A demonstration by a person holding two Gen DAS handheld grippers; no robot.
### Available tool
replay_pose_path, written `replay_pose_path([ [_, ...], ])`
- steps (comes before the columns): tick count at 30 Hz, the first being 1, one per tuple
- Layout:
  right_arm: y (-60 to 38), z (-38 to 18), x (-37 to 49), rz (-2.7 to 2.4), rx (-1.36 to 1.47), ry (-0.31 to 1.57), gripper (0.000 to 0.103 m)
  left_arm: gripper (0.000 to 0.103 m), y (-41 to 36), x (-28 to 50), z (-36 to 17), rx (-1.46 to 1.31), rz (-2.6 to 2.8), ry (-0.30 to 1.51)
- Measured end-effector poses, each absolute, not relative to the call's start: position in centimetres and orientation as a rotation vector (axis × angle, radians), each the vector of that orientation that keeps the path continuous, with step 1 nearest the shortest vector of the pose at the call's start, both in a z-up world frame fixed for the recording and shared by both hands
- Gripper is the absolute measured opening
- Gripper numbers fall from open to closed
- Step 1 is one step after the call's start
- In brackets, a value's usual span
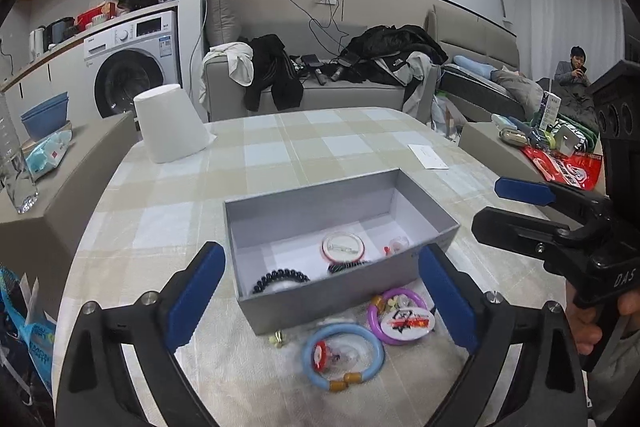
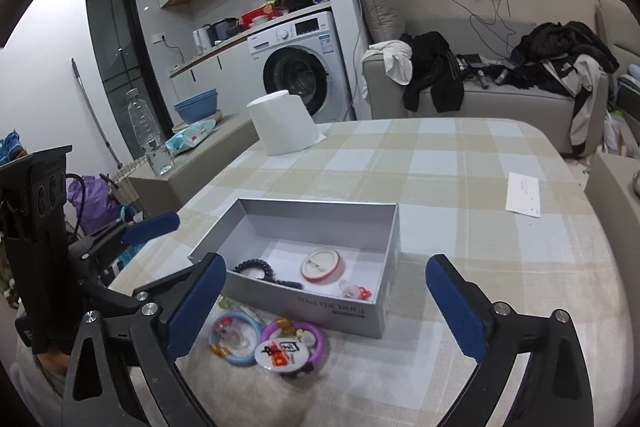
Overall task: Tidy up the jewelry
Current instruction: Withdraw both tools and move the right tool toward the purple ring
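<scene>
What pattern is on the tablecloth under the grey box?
The tablecloth has a beige, pale blue and white check, clearest in the right wrist view.

Both my cameras ride behind my jaws, tilted down across the worktop (image 1: pixel 280 147) from close by. My left view faces the grey box (image 1: pixel 344 195) squarely, my right from its right; both share box and sofa (image 2: pixel 500 95).

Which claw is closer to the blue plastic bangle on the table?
Left. The left claw straddles the blue plastic bangle, which lies between its open fingers. The right claw sits off to the bangle's right.
</scene>
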State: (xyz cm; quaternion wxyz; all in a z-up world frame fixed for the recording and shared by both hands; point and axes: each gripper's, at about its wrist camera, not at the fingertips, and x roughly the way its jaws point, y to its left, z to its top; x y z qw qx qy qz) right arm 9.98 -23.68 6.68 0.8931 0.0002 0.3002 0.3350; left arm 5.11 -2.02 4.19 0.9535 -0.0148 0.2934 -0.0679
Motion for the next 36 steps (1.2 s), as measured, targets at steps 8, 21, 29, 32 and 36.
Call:
replay_pose_path([
  [8, -25.3, 5.1, 9.3, 0.664, 0.016, 0.663, 0.103, 0.102, -1.5, 3.5, 3.6, -0.066, -0.118, 0.571],
  [21, -23.1, 1.9, 8.5, 0.695, -0.103, 0.793, 0.102, 0.102, -1.2, 1.9, 1.6, -0.050, -0.113, 0.580],
  [29, -21.0, 0.2, 7.9, 0.767, -0.159, 0.860, 0.067, 0.102, -0.6, 2.1, 1.0, -0.058, -0.075, 0.601],
  [32, -20.6, -0.2, 7.7, 0.782, -0.171, 0.874, 0.061, 0.102, -0.6, 2.0, 1.0, -0.058, -0.071, 0.602],
  [36, -20.4, -0.4, 7.6, 0.784, -0.172, 0.877, 0.059, 0.102, -0.3, 2.2, 0.9, -0.078, -0.100, 0.626],
])
